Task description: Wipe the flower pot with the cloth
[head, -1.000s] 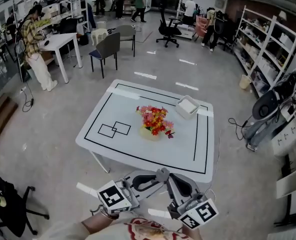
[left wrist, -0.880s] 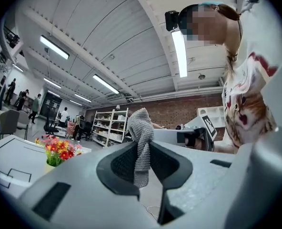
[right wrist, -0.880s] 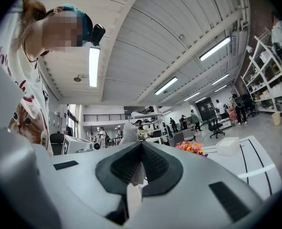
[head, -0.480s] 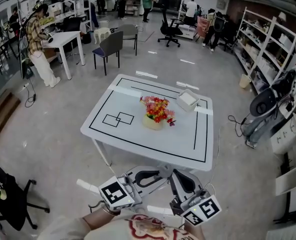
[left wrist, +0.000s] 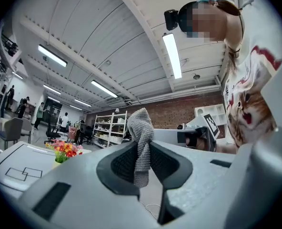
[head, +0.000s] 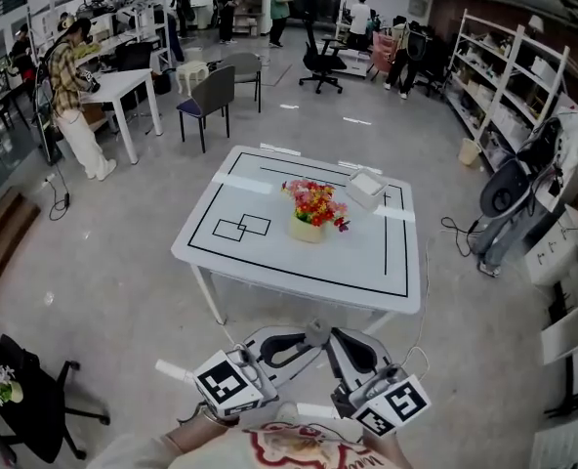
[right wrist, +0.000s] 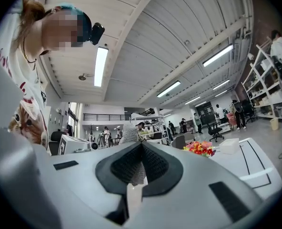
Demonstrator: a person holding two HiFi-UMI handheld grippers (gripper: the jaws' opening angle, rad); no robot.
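Left gripper (left wrist: 142, 146): its jaws squeeze the cloth (left wrist: 141, 124). The grey knit cloth sticks up above the tips and hangs down between the black pads.
Right gripper (right wrist: 142, 147): its jaws are almost together and the tips meet at the top. A bit of the same cloth hangs in the gap between its pads, so it pinches the cloth too.
Both grippers: in the head view they sit low at 6 o'clock, close to the person's shirt. Their tips meet and point to 12 o'clock, at the table.
Flower pot (head: 307, 229): it stands upright near the middle of the white table (head: 299, 267). It is at 12 o'clock from the grippers and well apart from them. Nothing touches it.
Flowers (head: 315, 203): red, yellow and pink ones fill the top of the pot.
White box (head: 365, 190): it is on the table at 1 o'clock from the pot, just beside the flowers.
Two black squares (head: 242, 228): they are marked on the table top at 9 o'clock from the pot, and their corners overlap.
In the way: grey floor and the near edge of the table lie between the grippers and the pot.
Grey chair (head: 209, 94): it is past the table at 11 o'clock.
Person in a checked shirt (head: 66, 86): this person stands at 10 o'clock beside a white desk (head: 123, 81).
Shelves (head: 509, 71): they are at 2 o'clock, along the wall.
Grey machine (head: 512, 189): it is on the floor at 3 o'clock from the table.
Black chair (head: 35, 408): it is at 9 o'clock from the grippers.
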